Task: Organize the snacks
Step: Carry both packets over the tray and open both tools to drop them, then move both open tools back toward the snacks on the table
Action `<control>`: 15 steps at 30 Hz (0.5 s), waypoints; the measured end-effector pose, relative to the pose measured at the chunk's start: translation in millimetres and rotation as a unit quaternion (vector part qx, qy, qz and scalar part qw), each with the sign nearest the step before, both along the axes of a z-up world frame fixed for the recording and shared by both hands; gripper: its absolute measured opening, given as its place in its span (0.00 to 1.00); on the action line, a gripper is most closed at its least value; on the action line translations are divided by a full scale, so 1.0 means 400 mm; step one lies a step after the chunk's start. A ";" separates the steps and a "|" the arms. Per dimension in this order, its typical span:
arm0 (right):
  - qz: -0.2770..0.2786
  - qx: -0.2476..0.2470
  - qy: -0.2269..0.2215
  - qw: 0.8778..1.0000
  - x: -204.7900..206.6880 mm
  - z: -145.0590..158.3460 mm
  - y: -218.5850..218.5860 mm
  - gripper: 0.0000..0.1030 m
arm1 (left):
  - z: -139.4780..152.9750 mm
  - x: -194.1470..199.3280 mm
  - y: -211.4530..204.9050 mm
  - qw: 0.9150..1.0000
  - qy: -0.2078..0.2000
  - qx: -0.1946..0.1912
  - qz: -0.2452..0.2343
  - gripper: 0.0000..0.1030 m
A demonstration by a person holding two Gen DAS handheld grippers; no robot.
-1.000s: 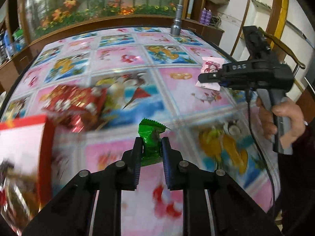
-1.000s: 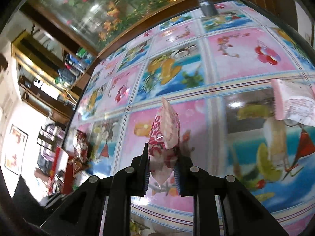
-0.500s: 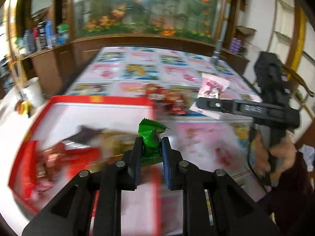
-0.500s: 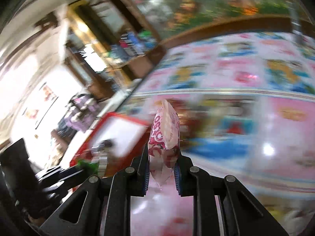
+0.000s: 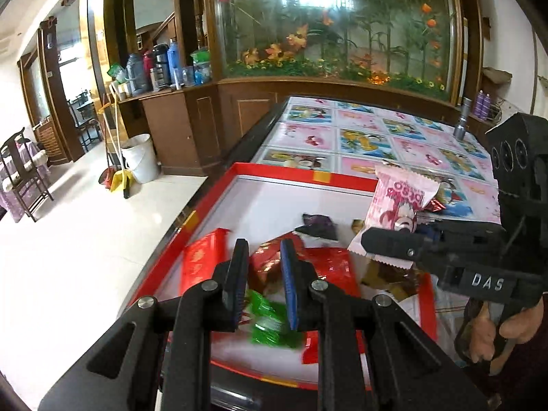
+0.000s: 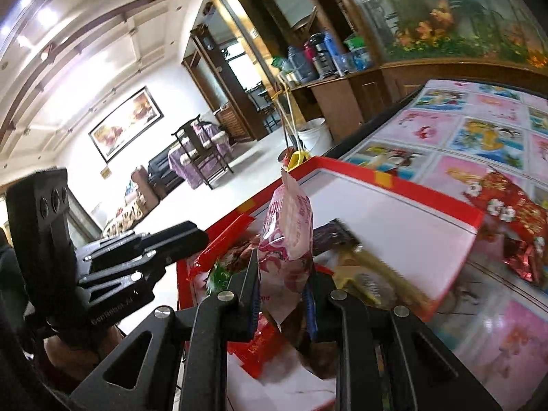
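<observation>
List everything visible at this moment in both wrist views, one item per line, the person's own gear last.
red-rimmed box: 1, red rim, white floor, at table edge
green packet: 1, green, blurred, in the box below the left gripper
pink packet: 1, pink and white, held above the box
red foil bag: 1, red patterned, on the table beside the box
red packets: several, red, inside the box
dark packet: 1, purple-black, inside the box
tablecloth: 1, pink and blue cartoon squares
white bucket: 1, white, on the floor
aquarium: 1, orange flowers, behind the table
left gripper: 1, black, open, over the box
right gripper: 1, black, shut on pink packet
</observation>
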State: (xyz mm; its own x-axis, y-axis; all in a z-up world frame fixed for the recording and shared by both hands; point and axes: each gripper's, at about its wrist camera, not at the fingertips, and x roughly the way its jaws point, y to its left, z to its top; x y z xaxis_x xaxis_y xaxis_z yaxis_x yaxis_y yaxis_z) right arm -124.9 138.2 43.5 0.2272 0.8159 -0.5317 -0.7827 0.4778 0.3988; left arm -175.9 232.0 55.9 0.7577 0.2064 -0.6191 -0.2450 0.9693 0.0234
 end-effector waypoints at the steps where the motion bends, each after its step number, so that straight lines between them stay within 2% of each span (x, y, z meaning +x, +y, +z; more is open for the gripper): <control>1: 0.002 -0.004 -0.002 1.000 -0.004 -0.002 0.009 0.22 | -0.001 -0.002 0.004 1.000 0.000 0.000 0.001 0.16; 6: -0.004 -0.016 -0.006 1.000 -0.008 -0.009 0.005 0.25 | -0.009 -0.014 0.021 1.000 0.000 0.003 0.008 0.16; 11: -0.020 -0.018 -0.006 1.000 -0.003 -0.005 -0.015 0.34 | -0.016 -0.019 0.025 1.000 0.004 0.003 0.015 0.16; 15: -0.026 -0.014 -0.023 0.999 -0.011 0.006 -0.023 0.41 | -0.018 -0.017 0.031 1.000 0.009 0.004 0.023 0.16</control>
State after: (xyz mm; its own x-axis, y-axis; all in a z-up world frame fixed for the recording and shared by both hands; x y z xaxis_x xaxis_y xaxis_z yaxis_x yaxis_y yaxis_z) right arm -129.1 129.1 46.1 0.2945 0.7875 -0.5414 -0.7733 0.5292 0.3492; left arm -182.6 244.3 48.6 0.7357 0.2465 -0.6309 -0.2891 0.9566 0.0366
